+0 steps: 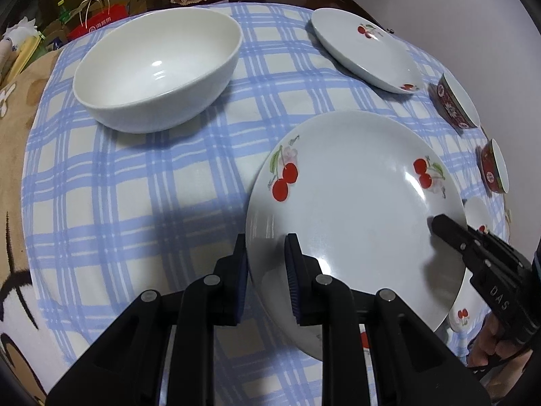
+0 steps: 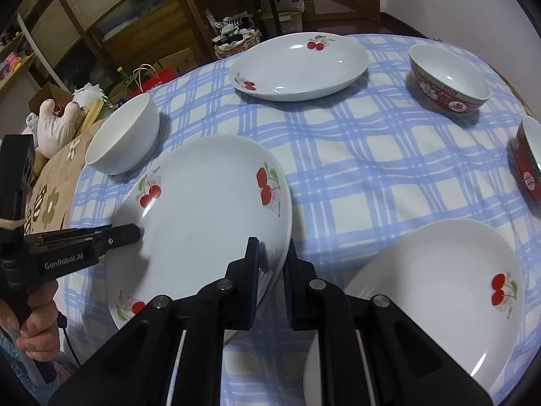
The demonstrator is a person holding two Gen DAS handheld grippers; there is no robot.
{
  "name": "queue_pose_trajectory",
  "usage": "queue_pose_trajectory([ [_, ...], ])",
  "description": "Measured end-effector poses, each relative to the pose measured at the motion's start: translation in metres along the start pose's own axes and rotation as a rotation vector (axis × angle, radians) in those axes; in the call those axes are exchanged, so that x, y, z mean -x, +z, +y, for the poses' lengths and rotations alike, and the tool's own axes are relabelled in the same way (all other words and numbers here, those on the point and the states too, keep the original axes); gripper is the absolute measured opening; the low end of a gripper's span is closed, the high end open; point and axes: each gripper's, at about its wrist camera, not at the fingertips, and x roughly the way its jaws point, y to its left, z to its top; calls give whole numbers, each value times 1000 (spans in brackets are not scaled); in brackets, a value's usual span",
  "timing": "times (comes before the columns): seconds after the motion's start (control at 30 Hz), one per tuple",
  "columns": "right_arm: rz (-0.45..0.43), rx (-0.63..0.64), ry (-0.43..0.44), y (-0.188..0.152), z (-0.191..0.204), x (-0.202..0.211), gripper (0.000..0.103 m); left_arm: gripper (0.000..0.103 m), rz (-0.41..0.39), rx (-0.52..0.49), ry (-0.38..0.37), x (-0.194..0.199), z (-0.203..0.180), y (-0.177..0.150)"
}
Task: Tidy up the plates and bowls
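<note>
Your left gripper [image 1: 267,270] and right gripper [image 2: 272,270] each pinch opposite rims of the cherry plate [image 1: 355,203], held tilted just above the cloth [image 1: 135,186]. Glazed rims are slick, so uneven lifting could slide it free onto the plate [image 2: 439,287] beside it or knock the white bowl [image 1: 159,67].

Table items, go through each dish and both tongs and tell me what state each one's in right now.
Held cherry plate: gripped at opposite rims by both tongs, tilted.
Left tongs: shut on the held plate's rim.
Right tongs: shut on its other rim.
Far cherry plate: flat on the cloth, empty.
Near cherry plate: on the cloth, empty.
White bowl: upright, empty.
Red bowl: upright, empty.
Second red bowl: upright, contents unclear.
</note>
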Motion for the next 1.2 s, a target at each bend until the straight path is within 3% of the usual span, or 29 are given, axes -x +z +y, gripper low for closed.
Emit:
queue_pose_trajectory([
  [0.67, -41, -5, 17, -14, -8, 60, 12, 16, -72, -24, -19, 52, -27, -27],
  [1.2, -99, -51, -54, -19, -59, 132, 12, 16, -97, -92, -83, 80, -109, -31],
])
